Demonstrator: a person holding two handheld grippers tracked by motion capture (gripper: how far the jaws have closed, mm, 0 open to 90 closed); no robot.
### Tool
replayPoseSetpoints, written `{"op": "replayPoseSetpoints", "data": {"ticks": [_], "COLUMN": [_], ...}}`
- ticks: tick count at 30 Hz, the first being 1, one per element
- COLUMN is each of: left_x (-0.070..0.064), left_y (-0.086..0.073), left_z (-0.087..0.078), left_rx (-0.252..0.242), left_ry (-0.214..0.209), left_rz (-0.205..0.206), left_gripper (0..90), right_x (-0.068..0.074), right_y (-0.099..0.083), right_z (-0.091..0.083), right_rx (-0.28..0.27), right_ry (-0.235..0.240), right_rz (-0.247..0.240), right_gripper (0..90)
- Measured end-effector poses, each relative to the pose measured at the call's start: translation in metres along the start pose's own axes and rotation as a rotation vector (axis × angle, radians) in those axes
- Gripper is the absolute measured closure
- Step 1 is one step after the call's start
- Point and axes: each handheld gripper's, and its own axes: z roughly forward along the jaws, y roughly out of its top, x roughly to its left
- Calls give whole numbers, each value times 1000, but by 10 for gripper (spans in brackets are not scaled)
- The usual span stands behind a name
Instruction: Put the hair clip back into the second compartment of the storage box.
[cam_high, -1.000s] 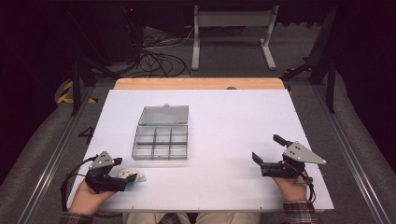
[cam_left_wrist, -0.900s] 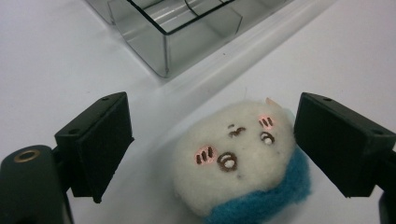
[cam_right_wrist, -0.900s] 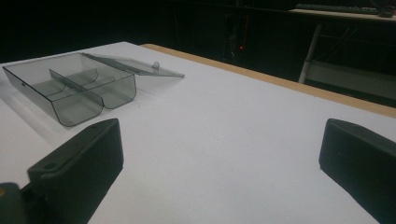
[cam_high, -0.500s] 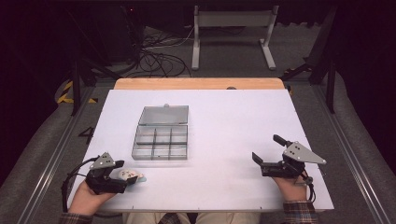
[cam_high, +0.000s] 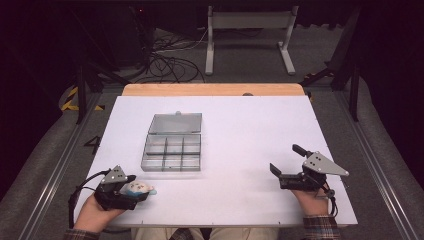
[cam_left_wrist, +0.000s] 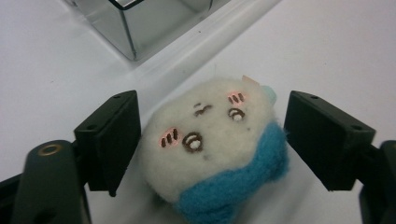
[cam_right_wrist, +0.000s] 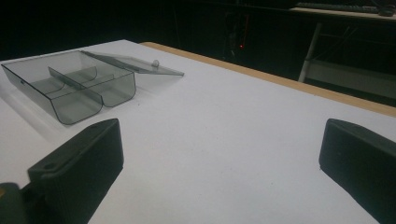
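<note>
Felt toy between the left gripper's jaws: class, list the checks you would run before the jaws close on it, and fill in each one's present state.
1. The felt toy lies between the jaws of the left gripper: ok.
2. The jaws stand open on both sides of the toy; the right jaw shows a gap, contact on the left one is unclear: ok.
3. The toy rests on the white table: ok, as far as the left gripper view shows.
4. The compartment box has its lid folded back, compartments exposed: ok.
5. The right gripper stands open, away from the toy and box: ok.
6. How firmly the soft toy will hold once gripped: cannot tell.
</note>
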Motion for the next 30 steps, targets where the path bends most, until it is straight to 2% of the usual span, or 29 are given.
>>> {"op": "replayPoseSetpoints", "data": {"ticks": [4, 14, 21, 30], "left_x": [-3, -5, -8, -11], "left_y": [1, 3, 5, 12], "left_z": [2, 1, -1, -4], "left_rx": [14, 9, -28, -97], "left_ry": [18, 20, 8, 52], "left_rz": [27, 37, 42, 59], "left_gripper": [315, 348, 354, 361], "right_x": [0, 1, 1, 2], "right_y": [0, 0, 0, 0], "right_z": [0, 1, 1, 2], "right_rx": [0, 5, 5, 6], "right_ry": [1, 0, 1, 9], "right_rz": [-1, 0, 0, -5], "right_gripper": [3, 3, 3, 3]}}
